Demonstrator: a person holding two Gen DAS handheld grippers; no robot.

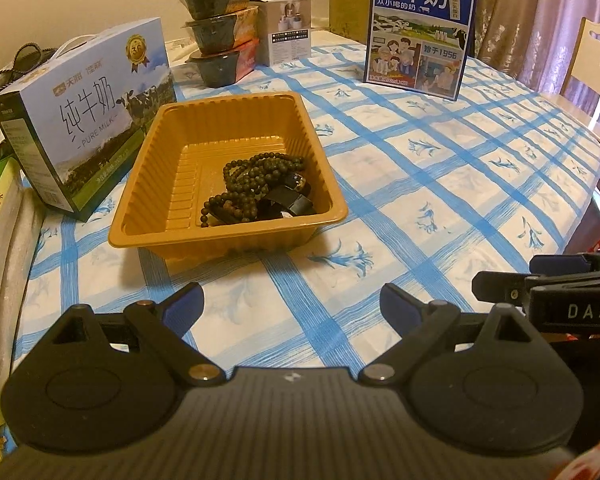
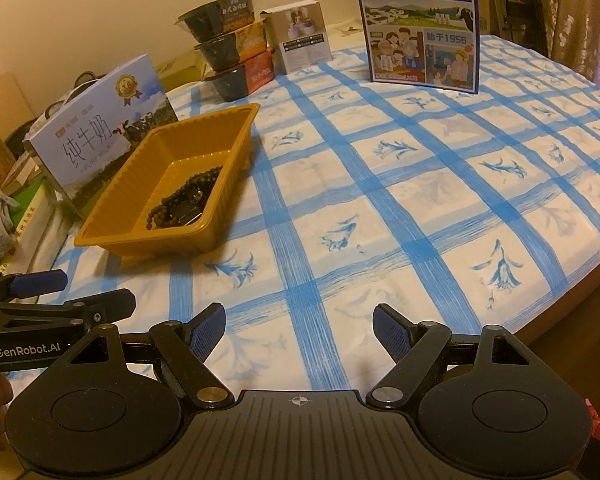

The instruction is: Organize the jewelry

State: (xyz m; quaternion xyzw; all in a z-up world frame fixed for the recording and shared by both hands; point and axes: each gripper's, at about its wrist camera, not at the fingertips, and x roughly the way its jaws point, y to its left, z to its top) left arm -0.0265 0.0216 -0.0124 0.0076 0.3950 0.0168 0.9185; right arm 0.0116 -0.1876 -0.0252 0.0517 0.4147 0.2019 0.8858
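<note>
On the desk (image 1: 440, 208), a blue-checked cloth runs to a cream wall, with milk boxes and stacked bowls (image 1: 220, 28) at the back. Dark beads (image 1: 256, 184) lie heaped in the orange tray (image 1: 148, 184) at its right near corner; a black item under them is hard to make out. Left gripper (image 1: 291, 306) and right gripper (image 2: 299, 330) hover with jaws spread, empty, over bare cloth near the front edge.
</note>
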